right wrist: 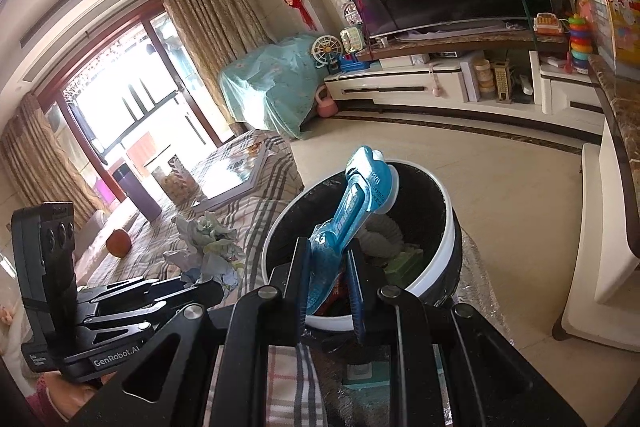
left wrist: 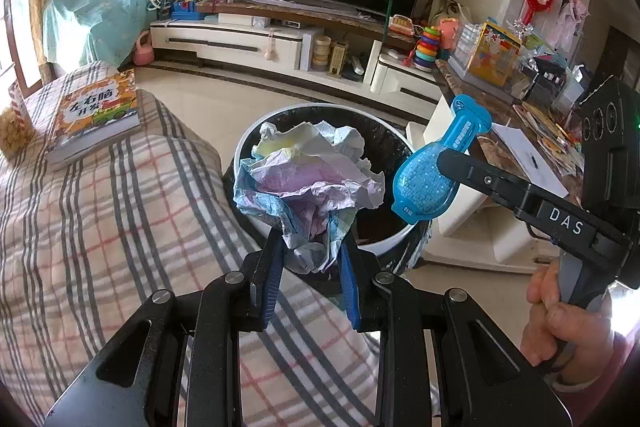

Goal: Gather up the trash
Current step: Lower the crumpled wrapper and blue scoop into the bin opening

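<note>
— What is gripped by the left gripper point(left wrist: 310, 259)?

— A crumpled paper wad point(left wrist: 308, 183) is pinched between its pads, held over the near rim of the trash bin point(left wrist: 244, 143) at twelve o'clock.

— And the right gripper point(right wrist: 330, 267)?

— Its jaws are pressed onto a blue plastic package point(right wrist: 352, 203) — the package is poised above the bin's opening, toward one o'clock. A checked blanket point(left wrist: 120, 227) is seen at nine o'clock of the bin, with a book point(left wrist: 96, 115) lying on it further out.

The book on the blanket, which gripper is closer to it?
Left. The left gripper, holding crumpled paper, is beside the blanket where the book lies; the right gripper is beyond the bin.
</note>
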`<state>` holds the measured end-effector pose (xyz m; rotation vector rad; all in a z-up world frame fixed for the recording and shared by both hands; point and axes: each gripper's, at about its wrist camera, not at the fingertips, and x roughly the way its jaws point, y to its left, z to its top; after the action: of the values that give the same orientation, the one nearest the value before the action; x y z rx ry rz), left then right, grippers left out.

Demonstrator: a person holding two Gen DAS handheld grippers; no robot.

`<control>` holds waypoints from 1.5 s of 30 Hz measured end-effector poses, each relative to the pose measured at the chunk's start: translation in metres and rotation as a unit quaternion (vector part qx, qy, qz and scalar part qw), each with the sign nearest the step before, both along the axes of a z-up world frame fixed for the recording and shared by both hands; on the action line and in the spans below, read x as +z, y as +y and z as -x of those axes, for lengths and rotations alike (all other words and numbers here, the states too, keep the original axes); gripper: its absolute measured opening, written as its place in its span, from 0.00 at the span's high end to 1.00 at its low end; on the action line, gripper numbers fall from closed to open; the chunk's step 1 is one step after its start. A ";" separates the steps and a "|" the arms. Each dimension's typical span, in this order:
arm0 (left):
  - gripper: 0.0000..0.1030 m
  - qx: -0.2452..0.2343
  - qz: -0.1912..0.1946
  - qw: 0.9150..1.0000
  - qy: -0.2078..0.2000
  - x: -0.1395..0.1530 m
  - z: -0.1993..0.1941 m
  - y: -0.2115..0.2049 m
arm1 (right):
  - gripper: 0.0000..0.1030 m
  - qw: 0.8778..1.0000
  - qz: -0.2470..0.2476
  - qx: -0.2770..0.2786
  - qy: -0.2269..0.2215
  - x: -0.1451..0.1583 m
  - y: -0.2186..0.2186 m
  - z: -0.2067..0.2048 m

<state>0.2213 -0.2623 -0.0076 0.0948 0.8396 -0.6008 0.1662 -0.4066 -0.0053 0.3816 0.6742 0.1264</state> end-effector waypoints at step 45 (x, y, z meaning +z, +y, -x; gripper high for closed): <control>0.76 -0.005 -0.032 0.999 0.034 -0.024 -0.052 -0.043 | 0.83 0.999 0.031 0.006 0.036 -0.018 -0.012 -0.048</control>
<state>0.2735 -0.3056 -0.0317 0.1377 0.9255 -0.5898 0.2141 -0.4186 -0.0235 0.3236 0.7505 0.1031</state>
